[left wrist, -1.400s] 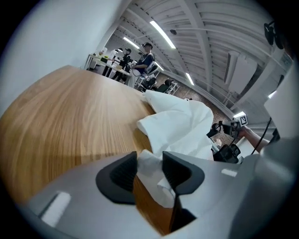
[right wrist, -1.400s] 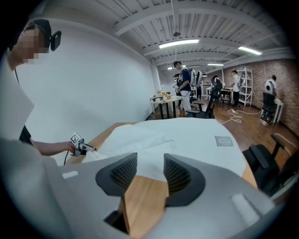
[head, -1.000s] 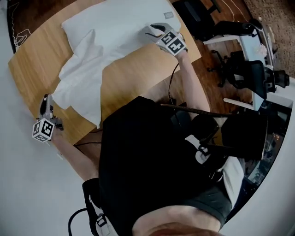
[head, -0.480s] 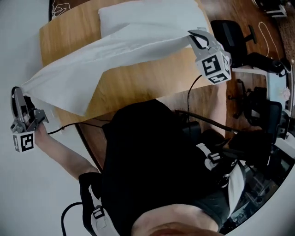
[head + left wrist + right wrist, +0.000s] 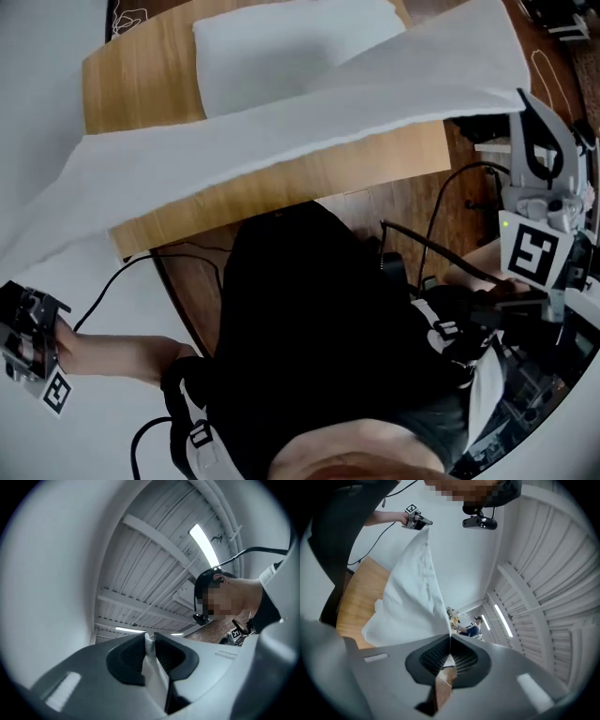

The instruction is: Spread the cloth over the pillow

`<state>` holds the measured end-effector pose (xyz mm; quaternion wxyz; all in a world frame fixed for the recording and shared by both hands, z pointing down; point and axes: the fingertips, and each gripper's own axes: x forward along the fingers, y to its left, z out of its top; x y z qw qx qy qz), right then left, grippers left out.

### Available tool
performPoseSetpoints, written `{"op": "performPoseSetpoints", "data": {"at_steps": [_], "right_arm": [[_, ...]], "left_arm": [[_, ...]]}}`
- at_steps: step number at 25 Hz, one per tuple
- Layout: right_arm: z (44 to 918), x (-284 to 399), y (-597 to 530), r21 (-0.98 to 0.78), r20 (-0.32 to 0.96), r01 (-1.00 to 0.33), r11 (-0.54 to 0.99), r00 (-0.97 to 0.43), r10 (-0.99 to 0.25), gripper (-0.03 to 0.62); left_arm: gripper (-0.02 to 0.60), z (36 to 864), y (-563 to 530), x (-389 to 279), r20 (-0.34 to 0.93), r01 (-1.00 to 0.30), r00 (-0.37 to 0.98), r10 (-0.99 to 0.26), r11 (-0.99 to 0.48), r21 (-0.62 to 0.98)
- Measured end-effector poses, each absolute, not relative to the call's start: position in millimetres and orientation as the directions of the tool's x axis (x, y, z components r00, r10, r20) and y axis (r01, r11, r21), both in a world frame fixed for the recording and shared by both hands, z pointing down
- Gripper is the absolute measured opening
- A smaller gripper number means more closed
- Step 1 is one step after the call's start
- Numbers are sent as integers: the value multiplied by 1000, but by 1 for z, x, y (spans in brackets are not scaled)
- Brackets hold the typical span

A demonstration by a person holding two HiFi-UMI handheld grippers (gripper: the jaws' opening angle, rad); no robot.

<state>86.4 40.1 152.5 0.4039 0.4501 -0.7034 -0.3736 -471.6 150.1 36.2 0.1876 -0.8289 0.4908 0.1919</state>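
While the left gripper (image 5: 150, 645) and right gripper (image 5: 450, 641) each clamp the white cloth (image 5: 281, 136), stretched in the air over the wooden table (image 5: 141, 89), the pillow (image 5: 272, 47) lies uncovered, so draping remains.

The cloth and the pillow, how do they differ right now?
The cloth is up in the air; the pillow lies flat on the wooden table. The cloth is thin and stretched long, reaching past the table's sides; the pillow is thicker, a compact rectangle within them. Both are plain white.
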Motion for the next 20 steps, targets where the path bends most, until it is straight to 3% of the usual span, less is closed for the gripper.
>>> {"op": "performPoseSetpoints", "data": {"at_steps": [4, 9, 11, 14, 20], "right_arm": [[130, 135, 84, 888, 146, -427, 171, -89, -985, 5], [130, 170, 114, 890, 147, -435, 139, -14, -989, 5], [147, 197, 112, 901, 219, -401, 165, 92, -971, 5], [168, 230, 85, 892, 265, -417, 174, 171, -949, 5], [176, 255, -33, 898, 157, -437, 58, 196, -968, 5]], "left_arm": [[52, 42, 161, -433, -520, -820, 520, -678, -566, -84], [49, 83, 144, -401, -511, -738, 560, -652, -673, 49], [49, 109, 124, -390, -489, -705, 566, -664, -697, 131], [48, 140, 87, -364, -433, -666, 584, -687, -710, 229], [46, 167, -24, -341, -349, -722, 563, -750, -651, 235]]}}
